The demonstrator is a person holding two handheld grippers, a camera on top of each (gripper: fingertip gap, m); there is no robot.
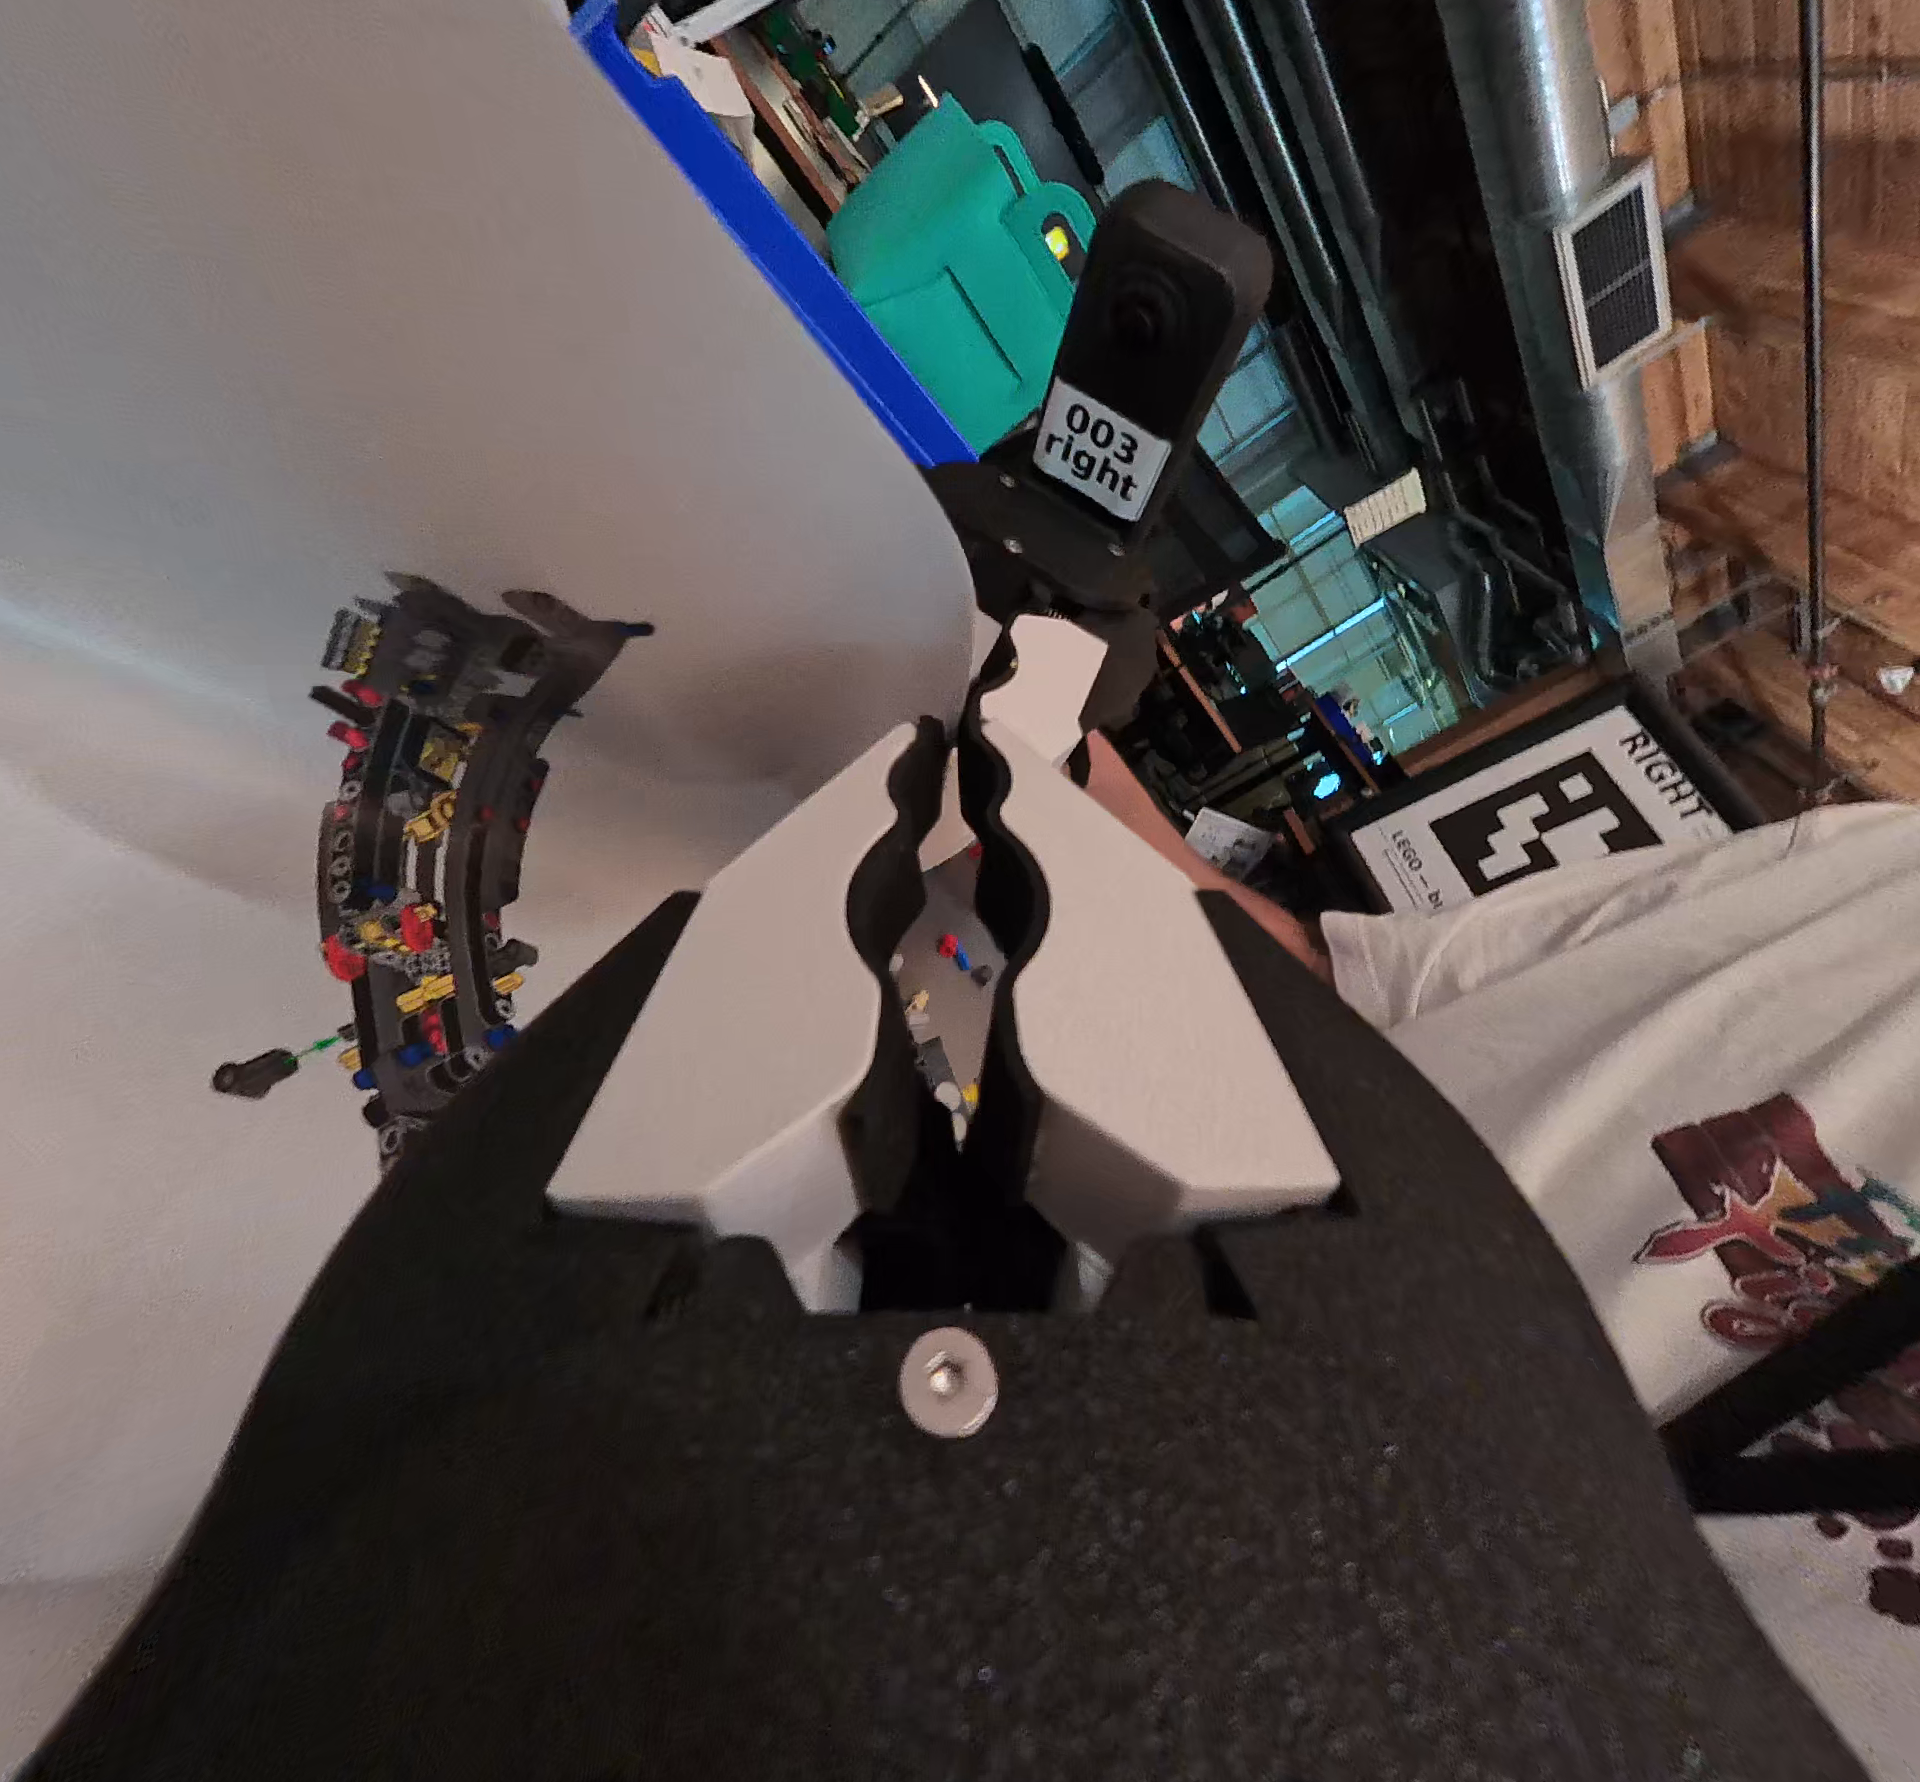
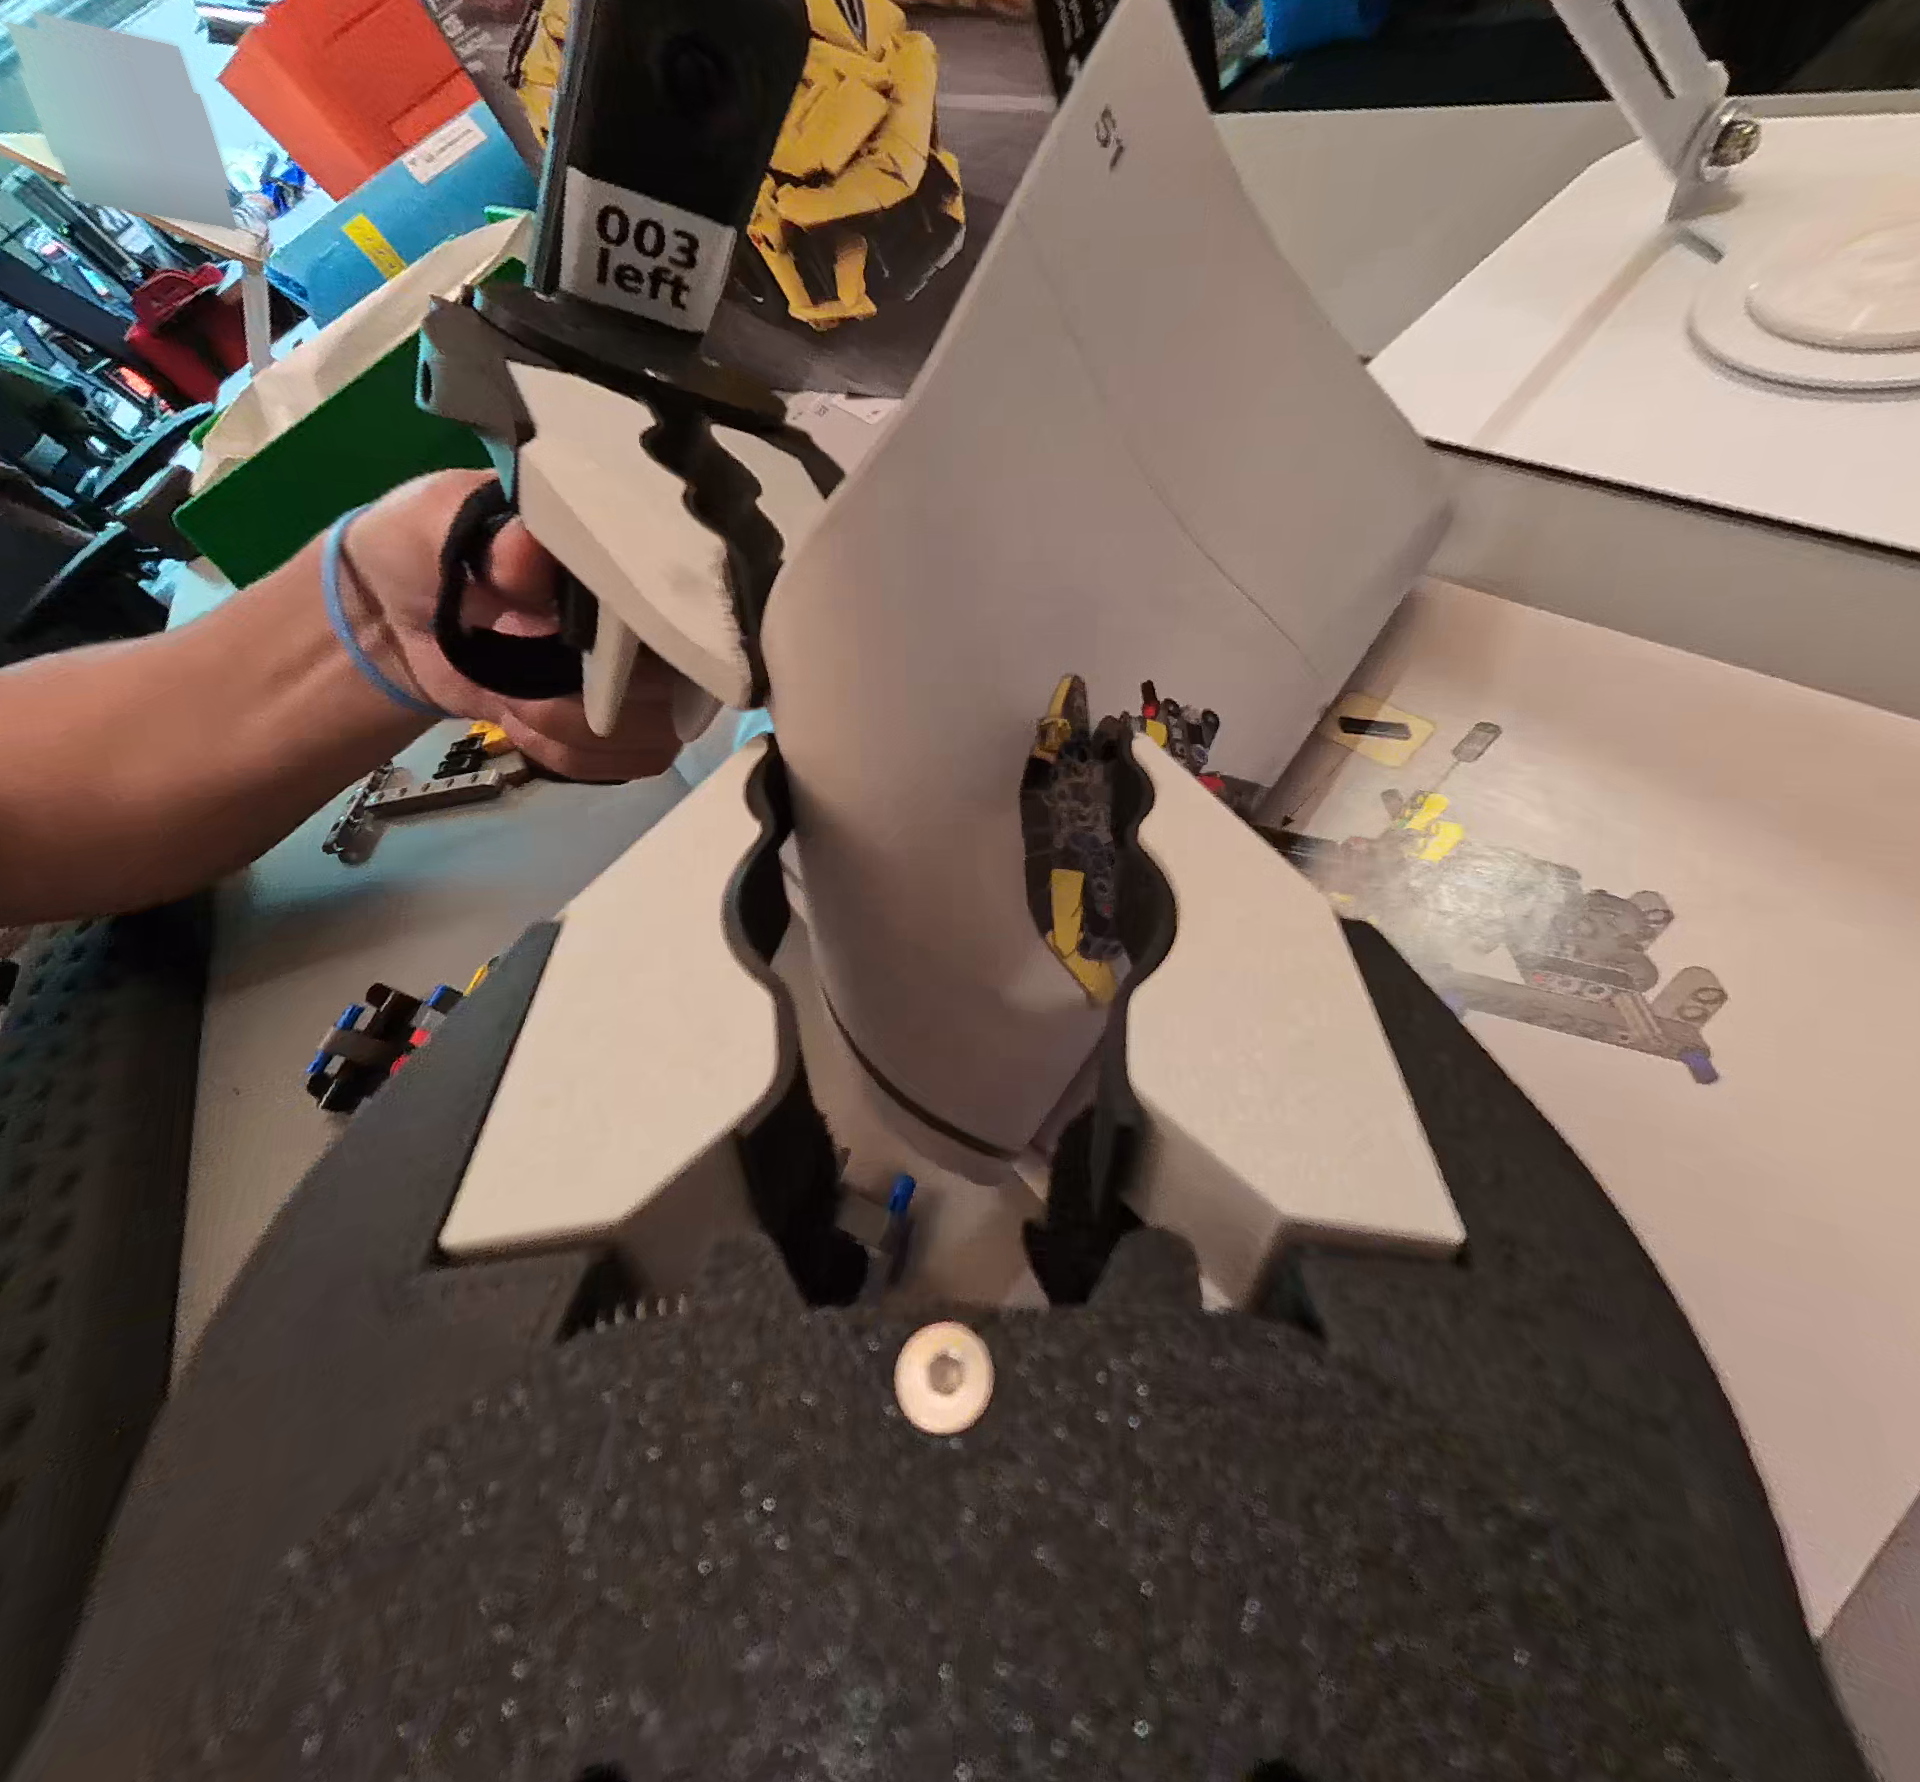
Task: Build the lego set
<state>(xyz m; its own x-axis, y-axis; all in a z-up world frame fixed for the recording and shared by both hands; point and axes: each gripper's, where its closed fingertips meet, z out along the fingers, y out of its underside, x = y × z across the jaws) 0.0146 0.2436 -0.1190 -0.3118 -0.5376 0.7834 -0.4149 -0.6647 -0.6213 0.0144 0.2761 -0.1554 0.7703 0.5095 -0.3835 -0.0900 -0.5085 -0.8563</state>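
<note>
I see a printed white sticker (image 1: 1101,465) on the black camera (image 1: 1153,309) ahead of my left tongs (image 1: 948,730), and a lettered marker sign (image 1: 1538,828) to their right. Beyond my right tongs (image 2: 951,745) are a second sticker (image 2: 644,257) and the lifted page (image 2: 1101,485), which has a small corner mark.

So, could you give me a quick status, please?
Left gripper shut on booklet page. Right gripper open around same page. Loose lego pieces on table beneath.

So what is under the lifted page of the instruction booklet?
Under the lifted page, the next printed page lies flat, showing a drawn gray and yellow assembly. Its part near the fold is covered by the page and the right gripper.
</note>
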